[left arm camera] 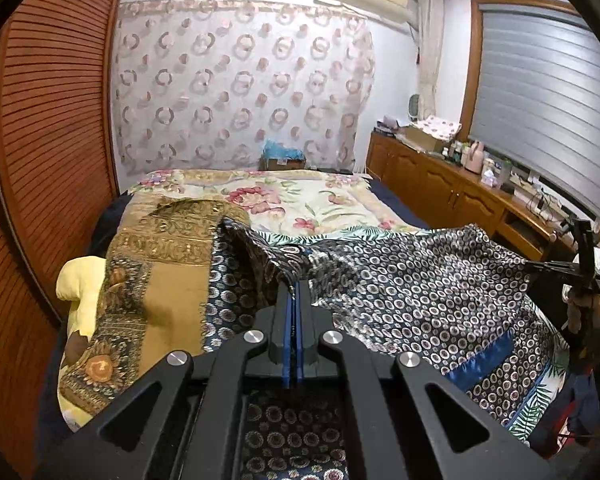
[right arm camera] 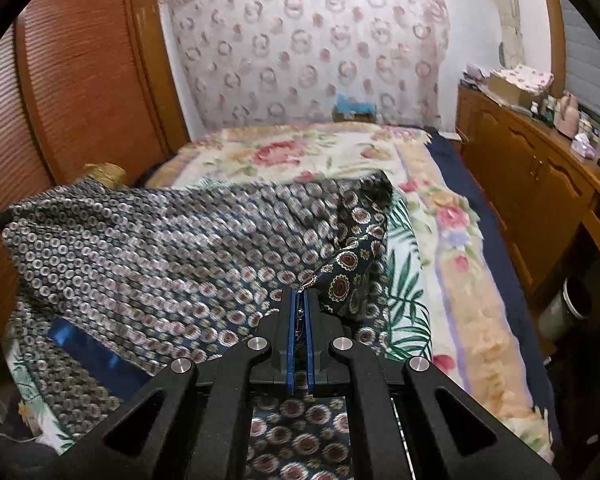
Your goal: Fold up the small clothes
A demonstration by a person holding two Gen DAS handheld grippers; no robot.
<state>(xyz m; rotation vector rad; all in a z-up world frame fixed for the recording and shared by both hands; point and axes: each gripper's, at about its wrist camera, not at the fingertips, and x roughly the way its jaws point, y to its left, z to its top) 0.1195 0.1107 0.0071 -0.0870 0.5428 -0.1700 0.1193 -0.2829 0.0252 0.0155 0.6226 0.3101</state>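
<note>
The left gripper (left arm camera: 295,294) was clamped on one edge of a dark blue garment with a ring pattern (left arm camera: 412,280), and the right gripper (right arm camera: 300,300) pinched the opposite edge. The cloth hung stretched between them, raised off the floral bedspread (right arm camera: 452,240). A gold patterned cloth (left arm camera: 168,264) lay beside it.

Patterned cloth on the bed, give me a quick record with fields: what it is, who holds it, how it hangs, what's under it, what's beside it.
item: dark cloth with ring print and a blue band
left gripper: shut on one corner
right gripper: shut on another corner
state: edge raised and stretched between both grippers, rest draped on the bed
under it: floral bedspread
beside it: gold cloth, on the left in the left wrist view
</note>
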